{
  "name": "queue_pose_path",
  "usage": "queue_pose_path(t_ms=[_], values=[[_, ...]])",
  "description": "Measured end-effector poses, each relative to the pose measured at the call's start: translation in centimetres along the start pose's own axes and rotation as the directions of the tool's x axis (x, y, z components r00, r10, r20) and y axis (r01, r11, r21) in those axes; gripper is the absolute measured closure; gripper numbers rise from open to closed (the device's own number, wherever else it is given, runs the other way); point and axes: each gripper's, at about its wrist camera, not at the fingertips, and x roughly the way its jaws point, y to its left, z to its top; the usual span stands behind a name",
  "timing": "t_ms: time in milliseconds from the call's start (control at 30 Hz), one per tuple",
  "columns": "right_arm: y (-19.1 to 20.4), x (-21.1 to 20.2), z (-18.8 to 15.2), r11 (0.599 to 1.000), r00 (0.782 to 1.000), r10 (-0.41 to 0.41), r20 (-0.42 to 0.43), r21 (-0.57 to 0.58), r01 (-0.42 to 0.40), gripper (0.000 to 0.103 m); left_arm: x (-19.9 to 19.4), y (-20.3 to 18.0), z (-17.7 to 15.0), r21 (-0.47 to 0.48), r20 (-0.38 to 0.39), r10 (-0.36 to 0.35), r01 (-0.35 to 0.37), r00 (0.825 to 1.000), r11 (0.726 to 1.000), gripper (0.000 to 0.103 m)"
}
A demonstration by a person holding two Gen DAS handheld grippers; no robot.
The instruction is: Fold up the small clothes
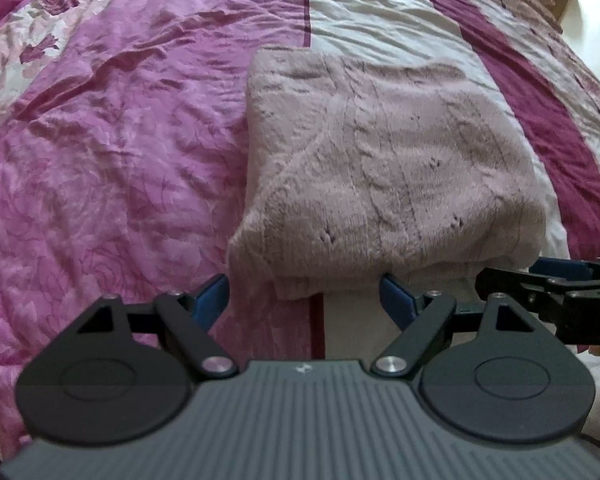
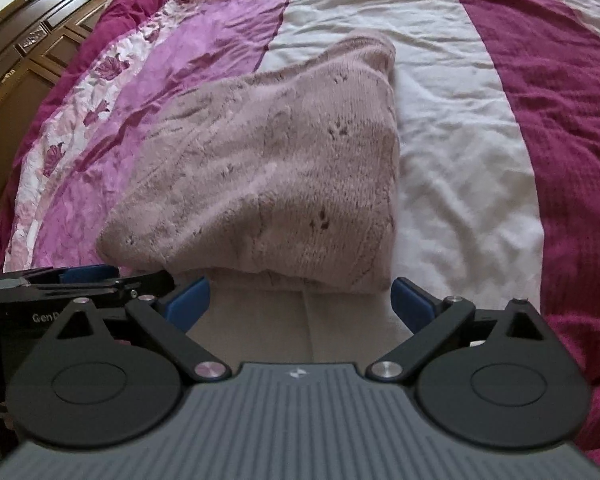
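2 grippers sit side by side over the bed (image 1: 120,140), and I see both from my wrist views. Largest is the bedspread, striped lengthwise in pink, white and deep magenta, with a floral band at 10 o'clock in both views. A dark wooden headboard (image 2: 28,48) shows at 10 o'clock in my right view.

On the spread lies the sweater (image 1: 380,168), a pale pink knit folded into a thick rectangle. In my left view it fills the middle toward 1 o'clock, straddling the seam between pink and white stripes. In my right view it runs from centre toward 9 o'clock. Its near edge shows stacked layers.

My left gripper (image 1: 306,300) has its jaws released and spread, the blue pads (image 1: 212,296) to either side of the sweater's near corner, not pressing it. My right gripper (image 2: 300,304) is spread wide too, empty, just short of the sweater's near edge, with white spread between the jaws.

Each gripper shows in the other's view: the right at 3 o'clock in the left view, the left at 9 o'clock in the right.
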Motion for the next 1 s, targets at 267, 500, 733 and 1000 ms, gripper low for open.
queue_pose_path(t_ms=[267,500,733,1000], values=[[-0.5,0.7,0.1,1.0,1.0,0.0,-0.024,0.023,0.001,0.003,1.3,-0.1,0.0,-0.005,-0.048,0.038,-0.038,0.998,0.999,0.02],[-0.6,1.1,0.3,1.0,0.999,-0.001,-0.032,0.026,0.002,0.003,1.6,-0.3,0.0,-0.001,-0.053,0.053,-0.053,0.997,0.999,0.02],[-0.7,1.1,0.3,1.0,0.999,-0.001,-0.032,0.027,0.002,0.003,1.7,-0.3,-0.1,0.002,-0.051,0.056,-0.056,0.997,0.998,0.02],[-0.7,1.1,0.3,1.0,0.999,-0.001,-0.032,0.027,0.001,0.003,1.7,-0.3,-0.1,0.003,-0.051,0.056,-0.056,0.997,0.998,0.02]])
